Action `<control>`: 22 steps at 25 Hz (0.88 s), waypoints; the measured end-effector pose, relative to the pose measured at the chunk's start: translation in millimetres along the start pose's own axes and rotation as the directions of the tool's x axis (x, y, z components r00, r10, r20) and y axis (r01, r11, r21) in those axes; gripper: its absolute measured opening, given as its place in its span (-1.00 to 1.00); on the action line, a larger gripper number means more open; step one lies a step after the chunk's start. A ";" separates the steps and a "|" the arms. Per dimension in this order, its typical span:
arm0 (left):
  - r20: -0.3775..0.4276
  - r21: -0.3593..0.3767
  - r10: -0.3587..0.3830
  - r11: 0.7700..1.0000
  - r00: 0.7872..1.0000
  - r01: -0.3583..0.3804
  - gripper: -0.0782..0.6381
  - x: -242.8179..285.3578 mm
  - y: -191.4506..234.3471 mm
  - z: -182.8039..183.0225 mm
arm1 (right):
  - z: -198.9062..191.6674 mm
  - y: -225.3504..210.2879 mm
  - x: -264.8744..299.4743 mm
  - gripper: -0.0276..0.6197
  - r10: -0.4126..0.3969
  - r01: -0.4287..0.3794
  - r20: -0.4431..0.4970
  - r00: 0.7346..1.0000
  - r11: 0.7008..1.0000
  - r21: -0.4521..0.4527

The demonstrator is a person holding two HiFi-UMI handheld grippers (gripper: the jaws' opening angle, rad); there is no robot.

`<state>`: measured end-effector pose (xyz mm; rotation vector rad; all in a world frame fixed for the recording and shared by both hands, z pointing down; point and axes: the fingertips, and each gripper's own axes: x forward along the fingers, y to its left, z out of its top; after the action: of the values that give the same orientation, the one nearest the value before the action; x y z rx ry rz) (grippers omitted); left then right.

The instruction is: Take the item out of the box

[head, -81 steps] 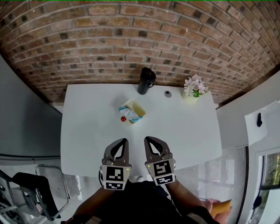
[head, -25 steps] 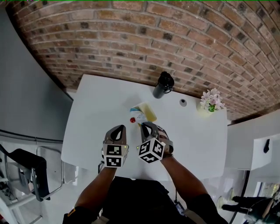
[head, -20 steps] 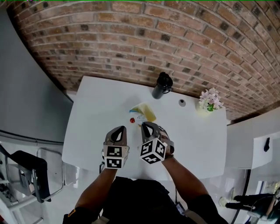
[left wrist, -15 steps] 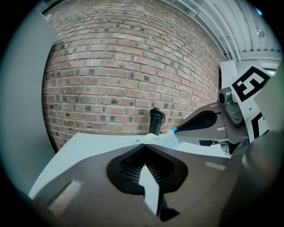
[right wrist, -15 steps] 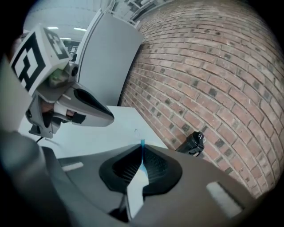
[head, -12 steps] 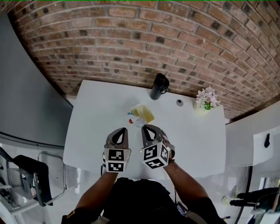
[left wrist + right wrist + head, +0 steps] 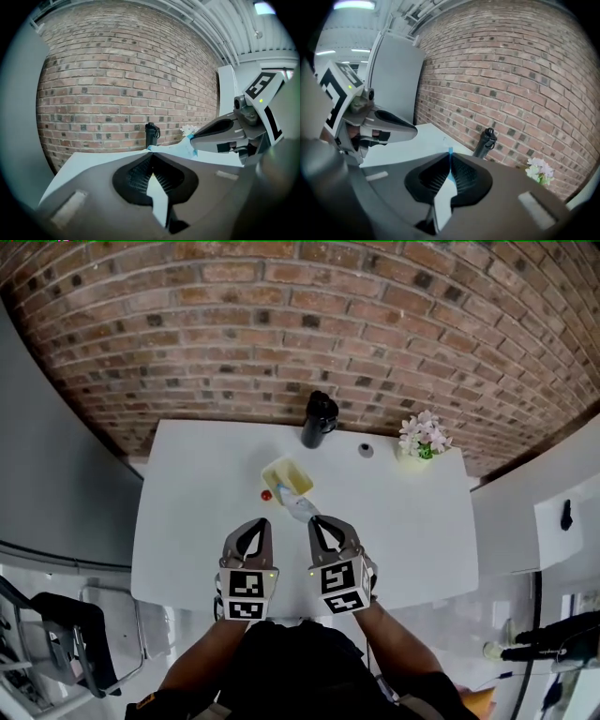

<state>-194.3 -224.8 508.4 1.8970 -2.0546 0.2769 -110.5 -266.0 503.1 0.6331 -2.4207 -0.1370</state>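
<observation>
White table [image 7: 187,521], open yellow box [image 7: 286,476], right gripper [image 7: 317,520] clamping packet [image 7: 301,508], left gripper [image 7: 263,524] fingers together

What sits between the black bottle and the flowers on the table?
A small grey round object, apart from both the black bottle and the flowers, on the white table. The head view shows it; too small to identify.

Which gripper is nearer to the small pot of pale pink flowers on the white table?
Right. The pale pink flowers stand beyond the right gripper, off to its right; the left gripper is on its other side, farther away.
</observation>
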 end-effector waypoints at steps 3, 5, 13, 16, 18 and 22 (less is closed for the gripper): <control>0.016 0.008 -0.029 1.000 0.999 0.029 -0.77 -3.6 -13.4 6.5 | -5.0 -5.7 -16.9 -0.88 -0.024 0.023 0.012 1.000 0.998 0.053; 0.024 0.020 -0.055 0.998 0.998 0.054 -0.77 -7.8 -26.2 9.0 | -8.2 -8.7 -28.7 -0.88 -0.038 0.036 0.024 0.999 0.997 0.075; 0.037 0.025 -0.125 0.992 0.991 0.124 -0.77 -25.3 -73.4 9.0 | -21.9 -13.9 -70.2 -0.88 -0.071 0.062 0.051 0.996 0.985 0.159; 0.049 0.023 -0.140 0.990 0.989 0.139 -0.77 -30.2 -85.4 15.0 | -27.0 -15.6 -83.1 -0.88 -0.084 0.073 0.056 0.995 0.980 0.186; 0.060 0.021 -0.152 0.988 0.987 0.151 -0.77 -33.4 -91.7 19.6 | -29.1 -15.8 -89.8 -0.88 -0.097 0.083 0.058 0.994 0.976 0.203; 0.075 0.026 -0.181 0.983 0.981 0.179 -0.77 -40.6 -105.7 23.8 | -32.7 -13.0 -104.6 -0.88 -0.130 0.112 0.061 0.990 0.965 0.237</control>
<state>-89.7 -205.8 463.0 2.1196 -1.9160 0.1831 -13.5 -226.1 468.6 0.8978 -2.4921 0.0770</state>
